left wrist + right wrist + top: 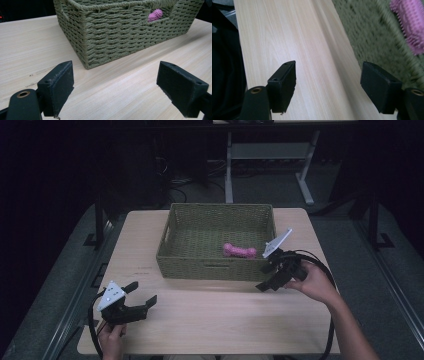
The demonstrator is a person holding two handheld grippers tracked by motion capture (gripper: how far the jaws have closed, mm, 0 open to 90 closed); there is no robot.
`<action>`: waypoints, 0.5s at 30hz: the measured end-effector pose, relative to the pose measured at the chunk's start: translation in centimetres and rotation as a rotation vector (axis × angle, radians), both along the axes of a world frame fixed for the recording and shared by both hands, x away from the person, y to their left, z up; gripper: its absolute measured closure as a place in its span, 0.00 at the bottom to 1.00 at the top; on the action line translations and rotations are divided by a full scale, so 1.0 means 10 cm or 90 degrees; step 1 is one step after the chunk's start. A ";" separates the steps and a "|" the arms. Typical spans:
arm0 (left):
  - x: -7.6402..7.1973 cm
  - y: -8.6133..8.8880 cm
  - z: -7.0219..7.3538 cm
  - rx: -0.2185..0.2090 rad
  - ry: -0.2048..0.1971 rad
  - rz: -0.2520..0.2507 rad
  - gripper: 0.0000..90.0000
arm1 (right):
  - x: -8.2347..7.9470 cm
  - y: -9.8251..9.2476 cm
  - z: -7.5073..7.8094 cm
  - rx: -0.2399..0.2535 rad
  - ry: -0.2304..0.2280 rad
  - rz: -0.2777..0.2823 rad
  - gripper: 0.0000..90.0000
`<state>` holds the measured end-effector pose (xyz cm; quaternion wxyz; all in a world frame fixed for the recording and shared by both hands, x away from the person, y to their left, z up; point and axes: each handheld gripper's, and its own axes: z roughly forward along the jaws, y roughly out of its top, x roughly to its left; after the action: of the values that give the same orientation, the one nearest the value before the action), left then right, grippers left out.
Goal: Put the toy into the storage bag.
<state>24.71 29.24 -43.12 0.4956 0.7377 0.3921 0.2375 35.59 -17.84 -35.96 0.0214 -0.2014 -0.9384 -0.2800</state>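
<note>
My right tool (267, 278) hangs just near of the basket's (215, 268) right near corner, jaws wide with nothing between them; my left tool (142, 295) sits at the near left of the counter (210, 320), also open and empty. The pink spiky bone toy (239, 251) lies on the basket floor, right of centre. I reckon it's light, rubbery and squashy (nubs should give grip), so I'd pinch its narrow middle

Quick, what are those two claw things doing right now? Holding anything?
Left gripper: open, holding nothing, over the table.
Right gripper: open, holding nothing, beside the basket.
</note>
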 end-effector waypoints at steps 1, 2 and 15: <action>0.00 0.00 0.00 0.000 0.000 0.000 0.15 | -0.01 -0.01 -0.03 -0.002 0.003 -0.003 0.32; 0.00 0.00 0.00 -0.001 0.000 0.000 0.15 | -0.02 -0.02 -0.05 -0.006 0.000 -0.002 0.32; 0.00 0.00 0.00 0.000 0.001 -0.001 0.15 | -0.11 -0.16 -0.27 0.002 0.013 -0.022 0.32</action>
<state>24.75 29.22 -43.13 0.4957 0.7380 0.3920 0.2367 34.49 -19.42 -38.64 0.0267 -0.2204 -0.9340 -0.2800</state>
